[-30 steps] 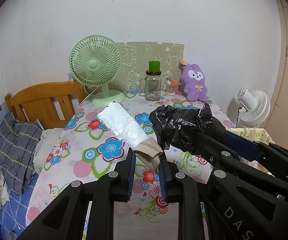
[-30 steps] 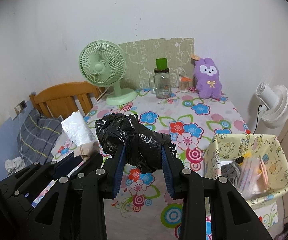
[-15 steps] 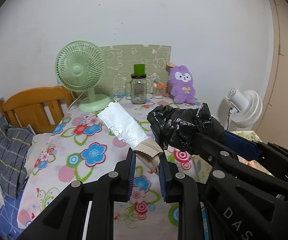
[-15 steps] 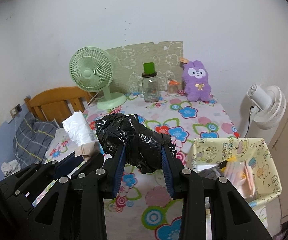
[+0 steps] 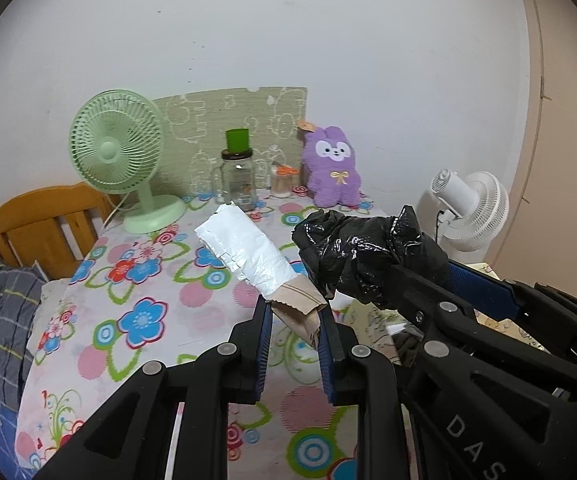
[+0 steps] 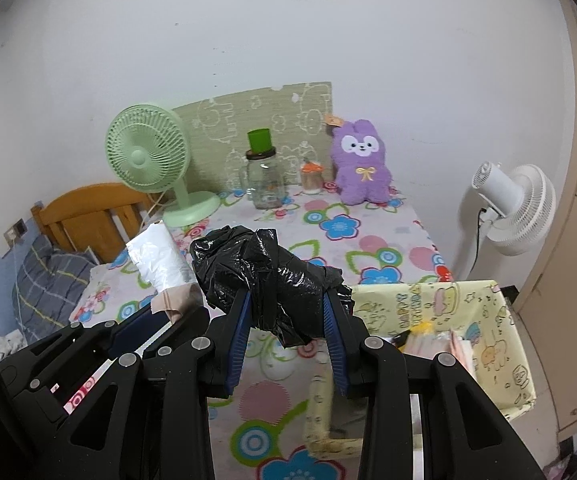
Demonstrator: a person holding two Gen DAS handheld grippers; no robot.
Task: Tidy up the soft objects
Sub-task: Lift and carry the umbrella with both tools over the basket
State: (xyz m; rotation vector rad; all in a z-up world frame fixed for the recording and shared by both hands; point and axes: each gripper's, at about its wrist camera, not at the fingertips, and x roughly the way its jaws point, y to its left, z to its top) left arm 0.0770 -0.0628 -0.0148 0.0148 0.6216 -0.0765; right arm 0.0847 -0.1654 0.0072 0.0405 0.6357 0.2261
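Two tools are loaded: your left tool (image 5: 295, 312) pinches the white plastic roll (image 5: 244, 250), your right tool (image 6: 286, 314) clamps the black bag bundle (image 6: 264, 270) above the floral worktop (image 5: 144, 280).

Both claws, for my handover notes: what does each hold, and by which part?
Left claw pinches the white bag roll by its brown paper end. Right claw clamps the black bag bundle around its middle.

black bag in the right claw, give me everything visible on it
The black bag is a crumpled wad of thin, glossy plastic film, bunched and wrinkled. The right claw is shut on its rear part, blue pads pressing both sides; the front bulges out past the fingertips. It is held in the air above the floral tablecloth, beside the yellow fabric bin, touching nothing else that shows.
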